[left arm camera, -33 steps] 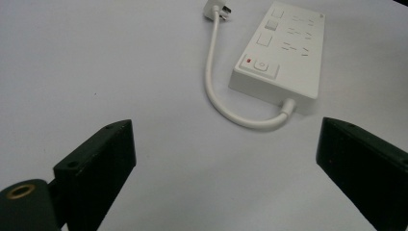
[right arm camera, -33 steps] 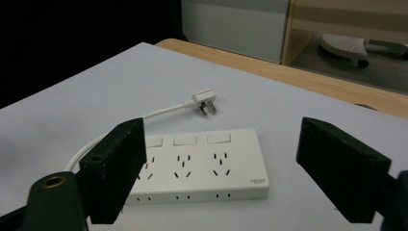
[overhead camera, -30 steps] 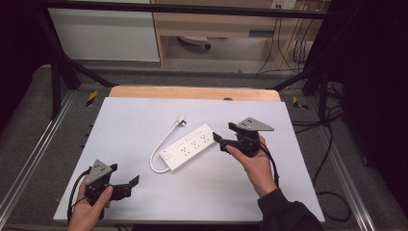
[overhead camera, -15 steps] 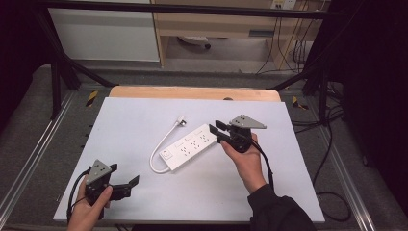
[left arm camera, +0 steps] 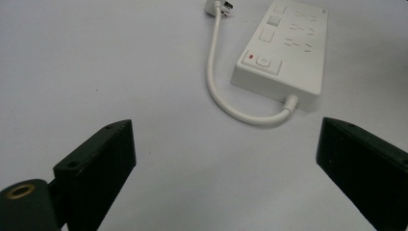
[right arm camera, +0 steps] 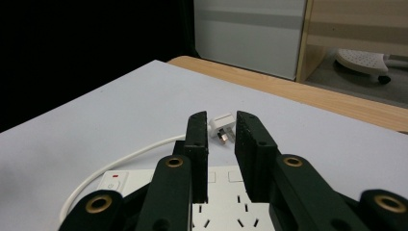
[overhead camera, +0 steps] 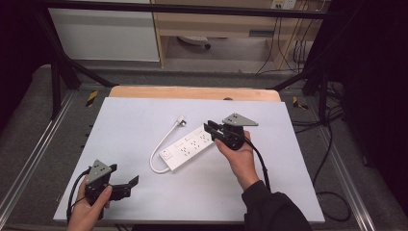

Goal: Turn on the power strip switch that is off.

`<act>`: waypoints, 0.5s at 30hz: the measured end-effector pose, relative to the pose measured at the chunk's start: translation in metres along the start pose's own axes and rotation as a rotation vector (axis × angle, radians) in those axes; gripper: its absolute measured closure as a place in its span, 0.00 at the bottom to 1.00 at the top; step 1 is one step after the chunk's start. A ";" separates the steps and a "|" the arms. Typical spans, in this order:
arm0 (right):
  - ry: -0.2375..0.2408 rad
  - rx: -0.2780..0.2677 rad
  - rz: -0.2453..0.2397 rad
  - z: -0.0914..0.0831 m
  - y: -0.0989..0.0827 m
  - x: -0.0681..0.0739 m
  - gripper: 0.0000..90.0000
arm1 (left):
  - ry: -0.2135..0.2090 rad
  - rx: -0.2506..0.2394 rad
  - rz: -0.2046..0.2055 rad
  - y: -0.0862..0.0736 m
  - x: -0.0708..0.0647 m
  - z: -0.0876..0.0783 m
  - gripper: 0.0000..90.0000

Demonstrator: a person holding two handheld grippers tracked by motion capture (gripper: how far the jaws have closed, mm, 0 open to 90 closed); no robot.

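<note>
A white power strip [overhead camera: 190,148] lies slantwise at mid-table, its red-marked switch end [left arm camera: 260,60] nearest me. Its short white cable [overhead camera: 159,147] loops round to a plug [overhead camera: 181,120] lying flat beyond the strip. My right gripper [overhead camera: 210,129] hovers over the strip's far right end and points left toward the plug [right arm camera: 222,127]. Its jaws stand a narrow gap apart with nothing between them. My left gripper [overhead camera: 126,185] rests low at the front left, wide open and empty, facing the strip [left arm camera: 284,43] from a distance.
The white tabletop [overhead camera: 120,125] has a wooden strip [overhead camera: 192,92] along its far edge. Metal rails [overhead camera: 33,159] run down both sides. Behind the table are a shelf unit and hanging cables [overhead camera: 293,48].
My right gripper has moved left and slightly away from me, over the strip's right end and closer to the plug. The left gripper has stayed where it was.
</note>
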State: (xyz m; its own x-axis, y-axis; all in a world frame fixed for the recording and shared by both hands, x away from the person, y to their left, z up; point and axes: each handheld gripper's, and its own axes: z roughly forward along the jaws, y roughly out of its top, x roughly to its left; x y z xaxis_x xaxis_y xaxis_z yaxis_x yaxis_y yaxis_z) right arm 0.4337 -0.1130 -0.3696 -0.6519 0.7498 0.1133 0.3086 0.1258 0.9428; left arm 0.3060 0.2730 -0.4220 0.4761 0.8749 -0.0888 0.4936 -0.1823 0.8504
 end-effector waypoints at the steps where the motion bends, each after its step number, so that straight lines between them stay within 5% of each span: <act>1: 0.001 0.001 -0.003 0.002 0.000 0.000 0.84 | 0.000 0.002 0.000 0.000 0.000 0.000 0.07; 15: -0.005 0.057 -0.001 0.026 -0.013 0.003 0.87 | 0.006 0.005 0.004 0.000 0.001 0.000 0.08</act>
State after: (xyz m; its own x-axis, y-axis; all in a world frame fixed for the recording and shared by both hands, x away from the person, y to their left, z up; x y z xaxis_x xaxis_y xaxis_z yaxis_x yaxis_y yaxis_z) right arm 0.4457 -0.0950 -0.3898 -0.6485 0.7531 0.1105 0.3471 0.1634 0.9235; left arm 0.3065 0.2742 -0.4221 0.4740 0.8766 -0.0826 0.4951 -0.1877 0.8483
